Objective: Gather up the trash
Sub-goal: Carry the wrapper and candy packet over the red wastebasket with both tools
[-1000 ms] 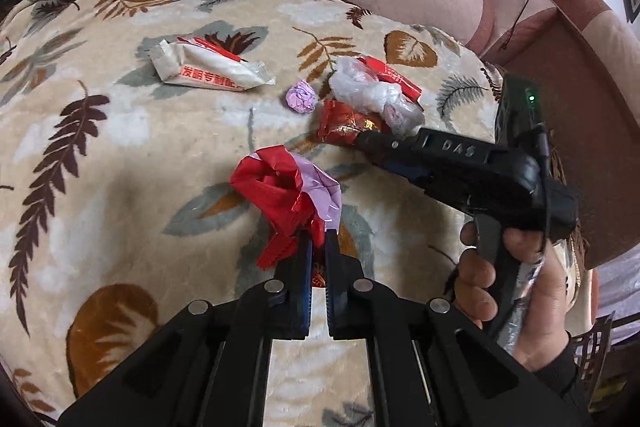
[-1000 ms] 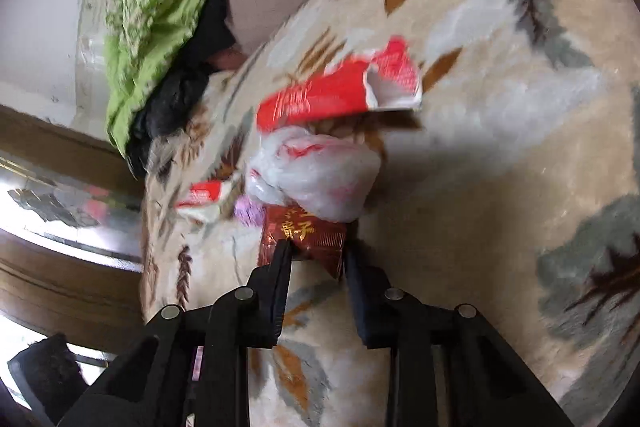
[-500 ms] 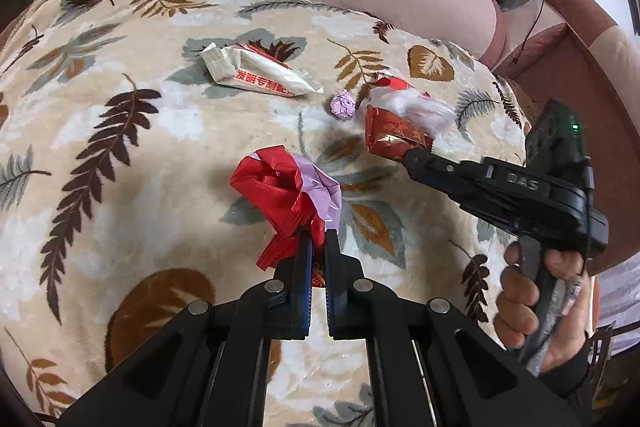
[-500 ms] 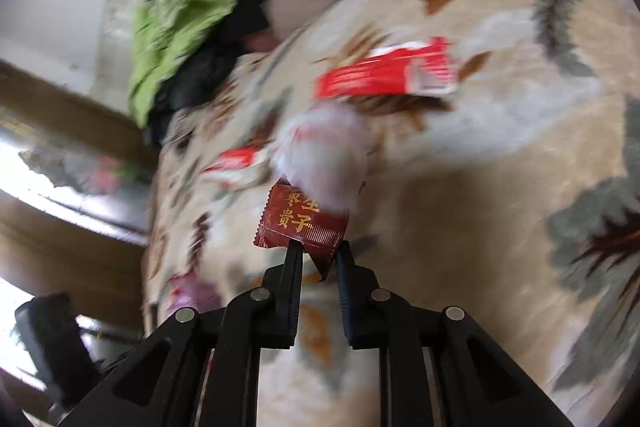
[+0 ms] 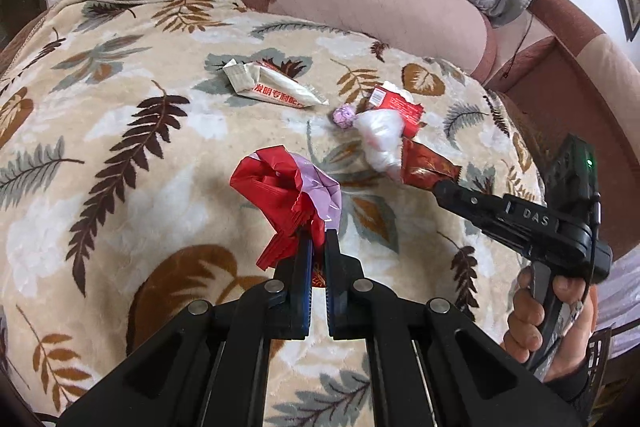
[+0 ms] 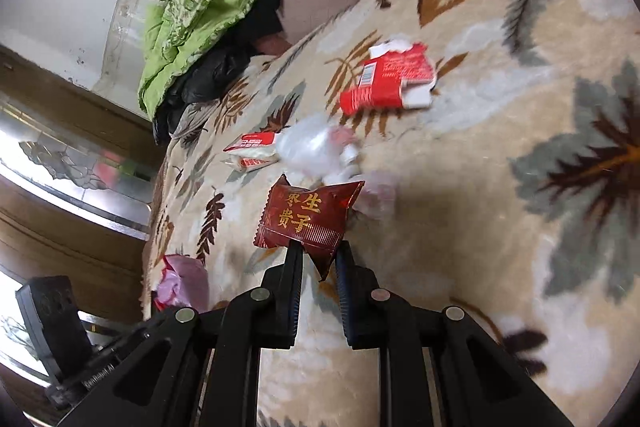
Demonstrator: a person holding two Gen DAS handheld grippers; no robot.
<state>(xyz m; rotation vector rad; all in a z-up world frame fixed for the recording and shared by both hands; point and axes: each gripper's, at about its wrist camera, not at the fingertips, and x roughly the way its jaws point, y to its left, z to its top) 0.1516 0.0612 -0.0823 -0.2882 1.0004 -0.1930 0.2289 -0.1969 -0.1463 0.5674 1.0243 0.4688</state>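
On the beige leaf-print fleece blanket (image 5: pixel 120 187), litter is lying ahead of both claws. Left gripper (image 5: pixel 316 247) is clenching a crumpled red-and-lilac plastic wrapper (image 5: pixel 288 187). Right gripper (image 6: pixel 318 259) is pinching a dark-red foil snack packet (image 6: pixel 308 217) by its lower edge, clear plastic film (image 6: pixel 312 147) trailing beyond it. The torn red carton (image 6: pixel 386 79) and white sachet (image 5: pixel 272 89) are lying farther out, carton nearer the right claw, sachet the left. The small purple foil ball (image 5: pixel 344 115) is sitting between them.

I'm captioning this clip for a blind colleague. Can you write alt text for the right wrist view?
The right gripper pinches a dark red snack packet with gold characters above a leaf-patterned blanket. Beyond it lie a clear plastic bag, a torn red wrapper and a white-and-red wrapper.
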